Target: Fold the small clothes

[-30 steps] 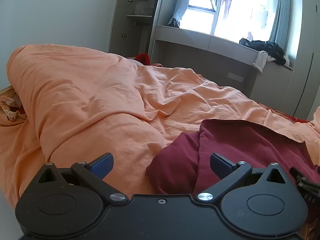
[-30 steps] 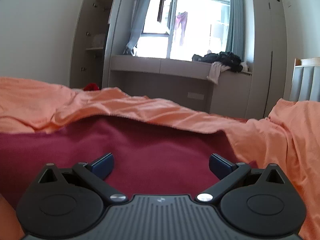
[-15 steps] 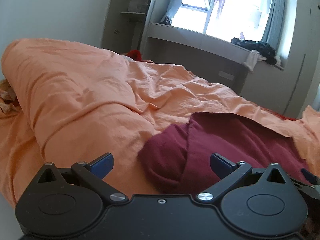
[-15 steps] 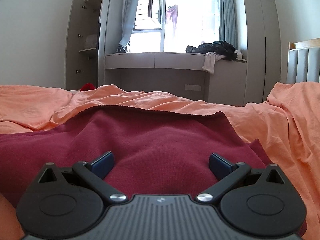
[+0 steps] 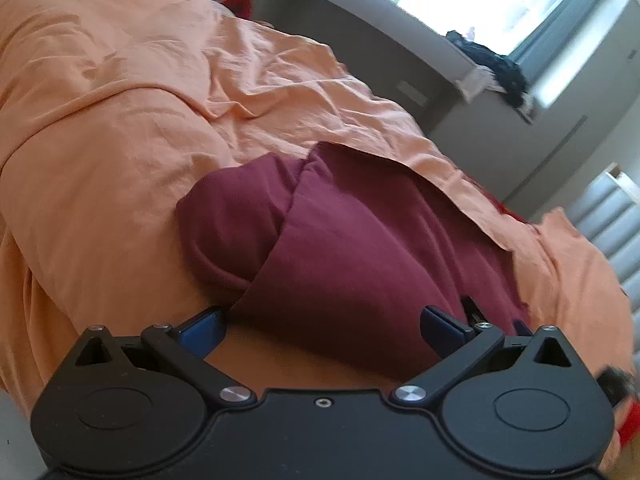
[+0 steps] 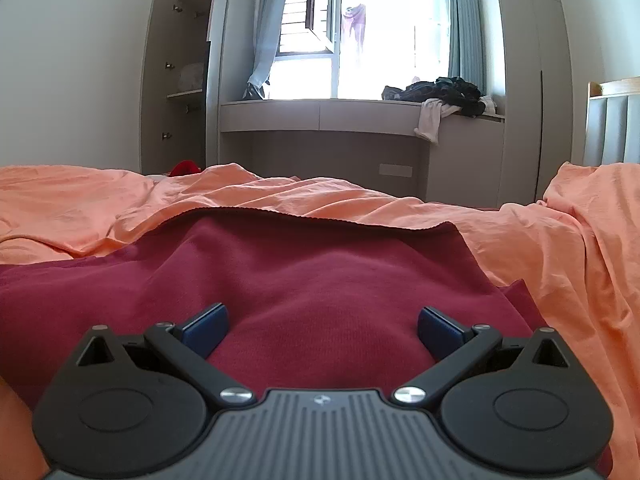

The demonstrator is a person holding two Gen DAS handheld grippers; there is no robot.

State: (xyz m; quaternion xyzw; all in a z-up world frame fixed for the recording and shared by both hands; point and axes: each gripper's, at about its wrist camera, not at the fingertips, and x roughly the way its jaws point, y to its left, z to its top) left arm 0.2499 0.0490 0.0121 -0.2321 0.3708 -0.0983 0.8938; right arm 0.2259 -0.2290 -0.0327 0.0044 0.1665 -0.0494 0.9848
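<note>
Hiding garment (image 6: pixel 320 280) near edge: right gripper (image 6: pixel 322 326).

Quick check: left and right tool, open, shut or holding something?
Left tool: open, empty, over the dark red knit garment.
Right tool: open, empty.

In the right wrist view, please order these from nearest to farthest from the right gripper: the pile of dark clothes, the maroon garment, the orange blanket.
1. Maroon garment, directly below the right gripper.
2. Orange blanket, behind and around it.
3. Pile of dark clothes, on the window ledge, far right.
</note>
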